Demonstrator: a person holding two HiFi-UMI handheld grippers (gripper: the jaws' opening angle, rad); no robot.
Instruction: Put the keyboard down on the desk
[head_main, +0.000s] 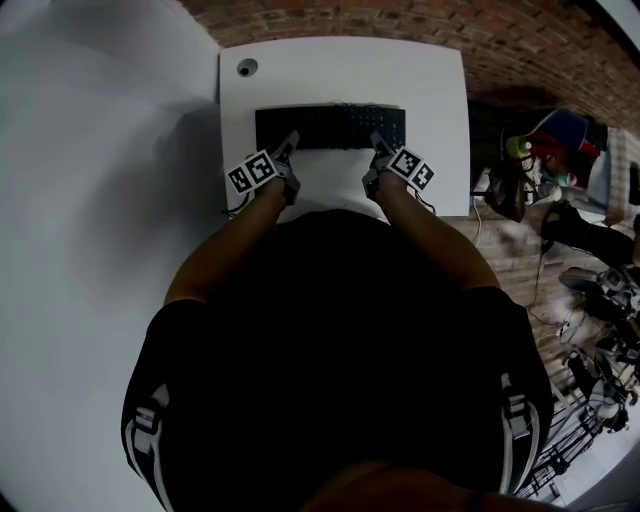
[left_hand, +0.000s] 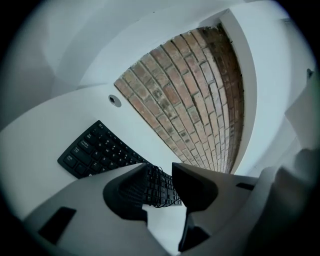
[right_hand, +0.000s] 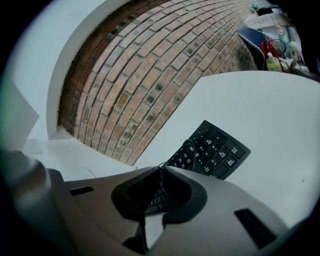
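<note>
Overhead alone shows left gripper (head_main: 289, 143) and right gripper (head_main: 378, 144) at the keyboard (head_main: 330, 125).

A brick wall (head_main: 400, 20) is running across the top of the head view, and a plain white surface (head_main: 90, 200) is filling its left side. Wooden floor (head_main: 505, 250) is showing at the right, where a red and blue object (head_main: 555, 135) is lying among dark clutter. Cables (head_main: 585, 385) are crowding the lower right corner. In the right gripper view, a green bottle (right_hand: 272, 62) is standing just beside a blue curved shell (right_hand: 251, 40).
</note>
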